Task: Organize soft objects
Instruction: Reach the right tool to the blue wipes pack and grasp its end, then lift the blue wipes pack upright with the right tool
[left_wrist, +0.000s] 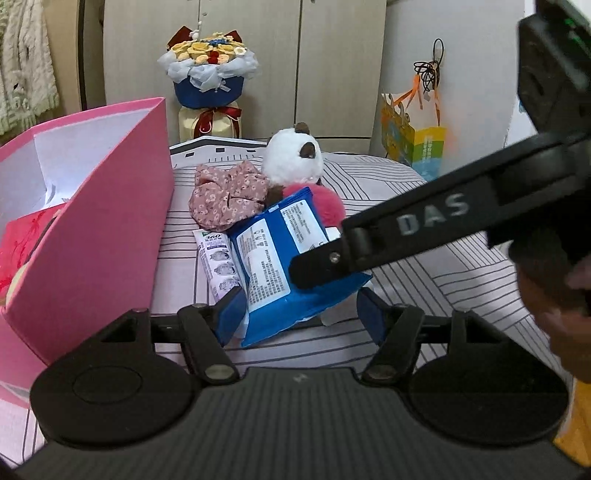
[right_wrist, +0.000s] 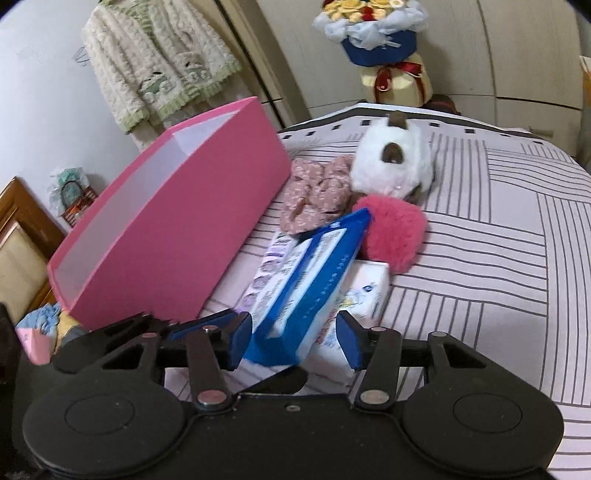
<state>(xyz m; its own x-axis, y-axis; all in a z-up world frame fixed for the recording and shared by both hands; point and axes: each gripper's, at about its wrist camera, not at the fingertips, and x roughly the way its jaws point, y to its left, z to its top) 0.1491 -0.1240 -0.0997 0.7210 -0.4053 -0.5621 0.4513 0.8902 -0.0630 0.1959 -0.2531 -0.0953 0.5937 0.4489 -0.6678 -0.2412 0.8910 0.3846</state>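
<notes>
Left gripper (left_wrist: 295, 314): jaws apart, straddling blue packet (left_wrist: 273, 254).
Right gripper (right_wrist: 293, 338): apart, steadying same packet.
Pink box (left_wrist: 110, 206): open, likely destination.

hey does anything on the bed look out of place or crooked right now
Yes. The blue tissue pack is tipped up on edge, leaning across a white tissue pack and a purple-printed pack. Both the left gripper and the right gripper straddle it with jaws open. The pink box looks fine.

Both wrist views low, close, facing wardrobe; share blue packet (left_wrist: 273, 258) (right_wrist: 306, 288), pink box (left_wrist: 99, 206) (right_wrist: 177, 236).
</notes>
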